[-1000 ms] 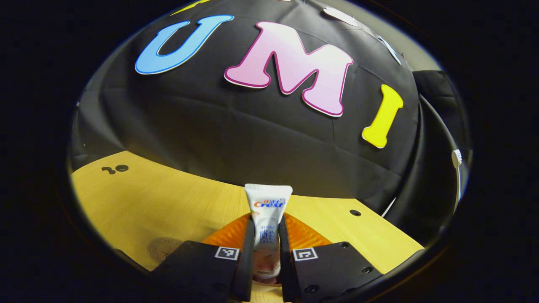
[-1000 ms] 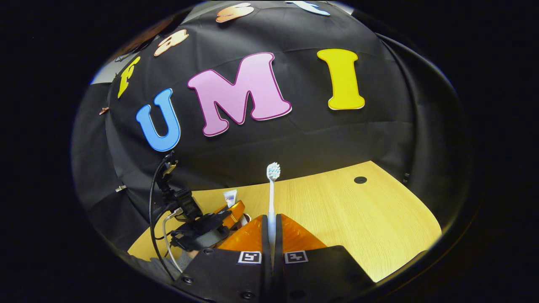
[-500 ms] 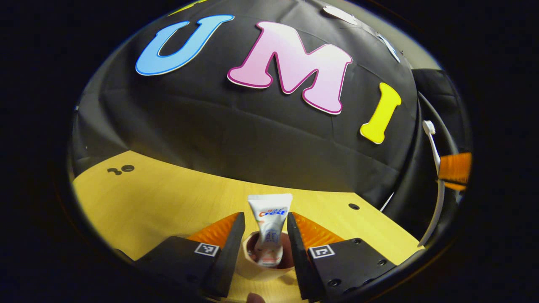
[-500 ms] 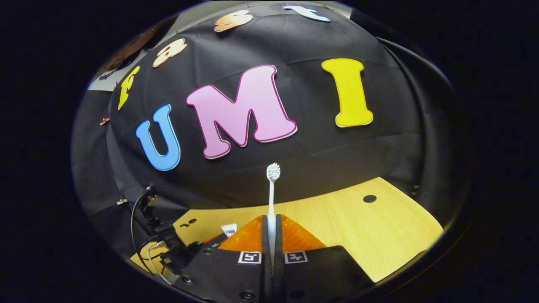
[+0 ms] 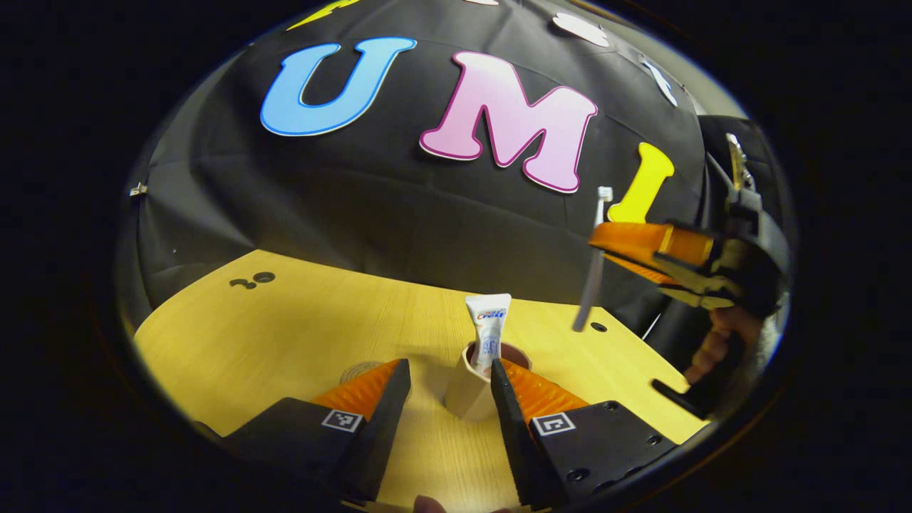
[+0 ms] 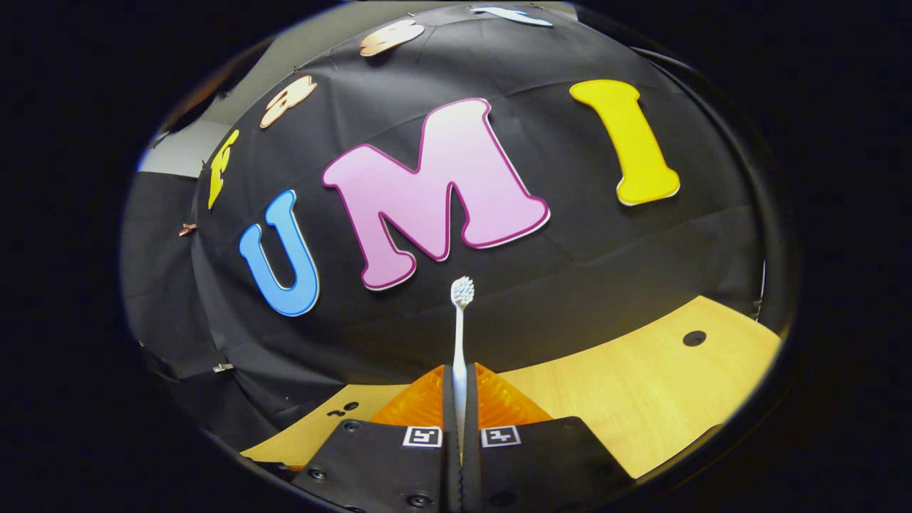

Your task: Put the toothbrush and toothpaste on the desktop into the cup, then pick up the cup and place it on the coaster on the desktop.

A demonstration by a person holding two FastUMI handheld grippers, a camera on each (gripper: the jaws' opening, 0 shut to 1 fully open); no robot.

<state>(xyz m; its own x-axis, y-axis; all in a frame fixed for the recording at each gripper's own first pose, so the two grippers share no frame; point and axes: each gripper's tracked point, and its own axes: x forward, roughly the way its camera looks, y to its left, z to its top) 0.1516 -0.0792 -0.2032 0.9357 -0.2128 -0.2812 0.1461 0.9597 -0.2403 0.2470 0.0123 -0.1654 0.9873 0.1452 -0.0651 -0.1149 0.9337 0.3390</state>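
Withdrawn, left gripper [image 5: 443, 399] jaws spread, toothpaste tube [image 5: 489, 333] upright in cup [image 5: 470, 388]; right gripper [image 6: 460, 427] jaws pinching toothbrush [image 6: 460, 335] above-right of cup: lower handle-first, vertically.

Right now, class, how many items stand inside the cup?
1: the white toothpaste tube stands in the beige cup. The white toothbrush is gripped upright in the right tongs.
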